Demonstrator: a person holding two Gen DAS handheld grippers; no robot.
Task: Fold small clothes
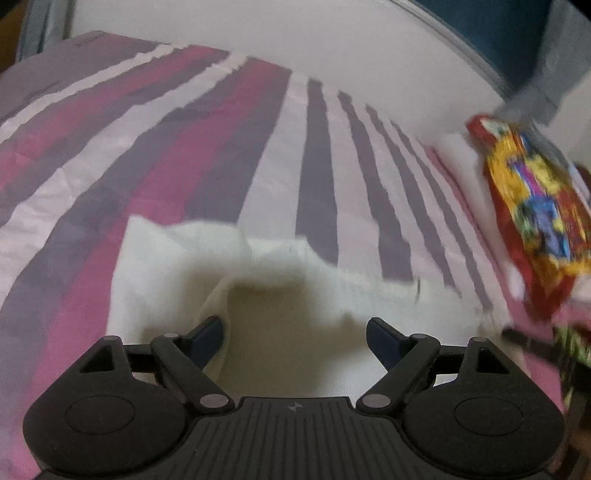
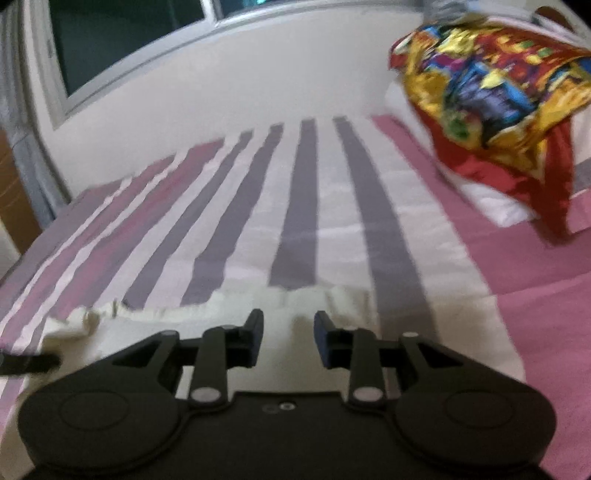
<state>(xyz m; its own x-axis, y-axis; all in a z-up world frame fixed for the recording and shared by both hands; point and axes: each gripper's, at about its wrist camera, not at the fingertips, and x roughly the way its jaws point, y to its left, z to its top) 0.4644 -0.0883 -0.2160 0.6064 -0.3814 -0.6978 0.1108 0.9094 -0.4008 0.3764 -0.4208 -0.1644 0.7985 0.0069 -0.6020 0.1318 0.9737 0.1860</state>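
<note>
A small white garment (image 1: pixel 280 280) lies on the striped bedspread (image 1: pixel 184 147), bunched, with a shadowed hollow in its middle. My left gripper (image 1: pixel 295 332) is open just above it, one finger on each side of the hollow, holding nothing. In the right wrist view the garment's cream edge (image 2: pixel 258 299) lies just ahead of my right gripper (image 2: pixel 288 332), which is open and empty above the cloth. The tip of the left gripper (image 2: pixel 29 363) shows at the far left of that view.
A bright red, yellow and blue patterned cloth (image 1: pixel 535 206) lies over a white pillow at the right; it also shows in the right wrist view (image 2: pixel 498 92). A white wall (image 2: pixel 258 85) and a window (image 2: pixel 122 33) stand behind the bed. Pink sheet (image 2: pixel 535 277) at right.
</note>
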